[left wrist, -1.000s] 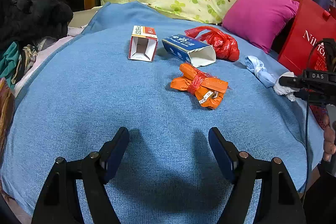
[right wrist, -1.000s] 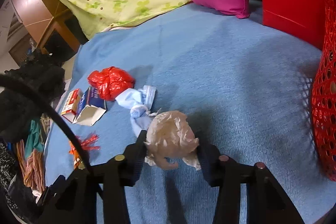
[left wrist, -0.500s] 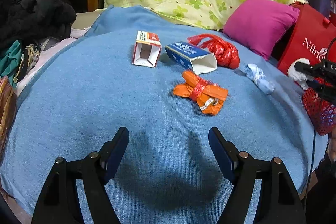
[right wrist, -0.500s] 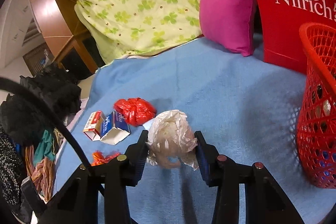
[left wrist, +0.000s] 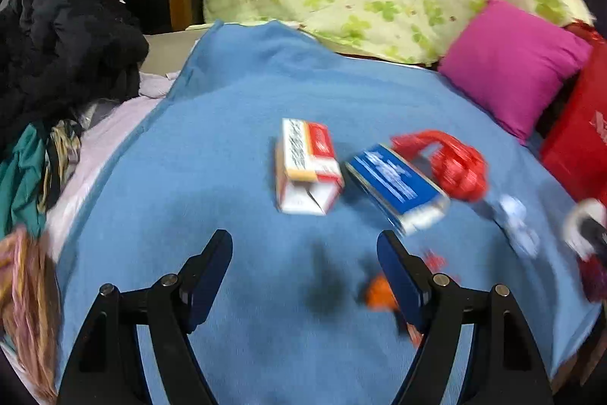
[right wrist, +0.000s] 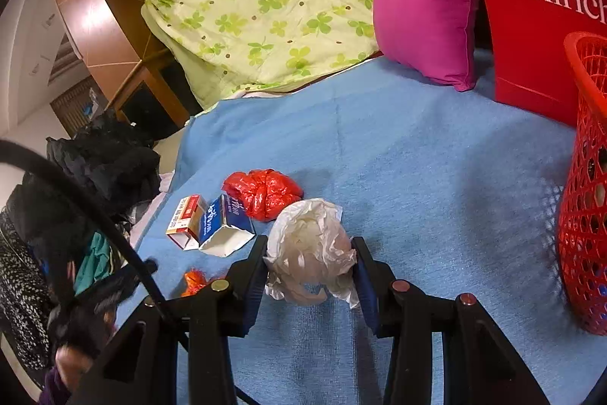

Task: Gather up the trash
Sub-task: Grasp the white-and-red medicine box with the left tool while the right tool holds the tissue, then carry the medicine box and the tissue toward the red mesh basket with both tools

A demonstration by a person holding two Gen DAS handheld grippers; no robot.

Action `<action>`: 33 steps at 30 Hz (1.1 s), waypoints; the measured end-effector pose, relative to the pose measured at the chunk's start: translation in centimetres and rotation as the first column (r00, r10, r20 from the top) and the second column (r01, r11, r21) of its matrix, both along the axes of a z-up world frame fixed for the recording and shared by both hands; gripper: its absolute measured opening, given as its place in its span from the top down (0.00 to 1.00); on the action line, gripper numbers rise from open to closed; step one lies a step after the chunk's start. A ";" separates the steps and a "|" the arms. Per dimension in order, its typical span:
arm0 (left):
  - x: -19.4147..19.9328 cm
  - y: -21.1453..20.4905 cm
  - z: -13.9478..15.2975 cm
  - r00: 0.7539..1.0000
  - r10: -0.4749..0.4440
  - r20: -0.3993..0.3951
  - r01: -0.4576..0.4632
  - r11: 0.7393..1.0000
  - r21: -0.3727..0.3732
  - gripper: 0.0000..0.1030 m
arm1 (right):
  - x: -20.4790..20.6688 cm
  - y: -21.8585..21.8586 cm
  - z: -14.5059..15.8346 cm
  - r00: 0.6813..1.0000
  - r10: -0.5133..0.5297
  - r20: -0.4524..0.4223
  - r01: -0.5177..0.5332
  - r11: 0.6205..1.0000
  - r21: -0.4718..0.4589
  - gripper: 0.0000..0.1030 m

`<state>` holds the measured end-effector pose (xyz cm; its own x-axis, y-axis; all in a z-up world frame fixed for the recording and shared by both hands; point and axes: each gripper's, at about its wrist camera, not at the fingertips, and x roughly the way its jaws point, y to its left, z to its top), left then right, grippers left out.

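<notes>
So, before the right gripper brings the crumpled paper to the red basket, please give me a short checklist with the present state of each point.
1. Right gripper clamped on the crumpled white paper ball: ok.
2. Paper ball lifted clear of the blue blanket: ok.
3. Red plastic mesh basket in view at the right edge, way across the blanket free: ok.
4. Room left inside the basket: cannot tell, its opening is cut off.
5. Left gripper open and holding nothing: ok.
6. The black cable clear of the right gripper: cannot tell.
</notes>
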<state>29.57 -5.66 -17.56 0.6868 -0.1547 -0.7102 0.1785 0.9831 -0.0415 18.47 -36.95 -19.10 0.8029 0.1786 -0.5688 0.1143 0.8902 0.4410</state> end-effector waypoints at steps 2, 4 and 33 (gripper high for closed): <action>1.6 -0.7 -0.3 0.999 -0.021 -0.028 0.021 1.000 0.014 0.23 | -0.1 -0.4 0.0 1.000 -0.005 0.002 0.005 1.000 0.018 0.56; 3.6 -1.7 -1.1 0.997 -0.023 -0.073 0.026 0.999 0.040 0.23 | -0.1 -0.6 0.0 1.000 -0.005 0.000 0.005 0.999 0.034 0.56; 6.7 -0.4 -1.8 0.995 0.079 -0.059 -0.073 0.993 0.095 0.53 | -0.3 0.1 0.8 0.999 0.026 0.026 -0.026 0.999 0.019 0.56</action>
<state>36.24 -6.02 -19.38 0.6479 -0.0350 -0.7609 0.1028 0.9938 0.0418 18.13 -36.81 -18.26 0.8121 0.2103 -0.5444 0.0798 0.8840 0.4605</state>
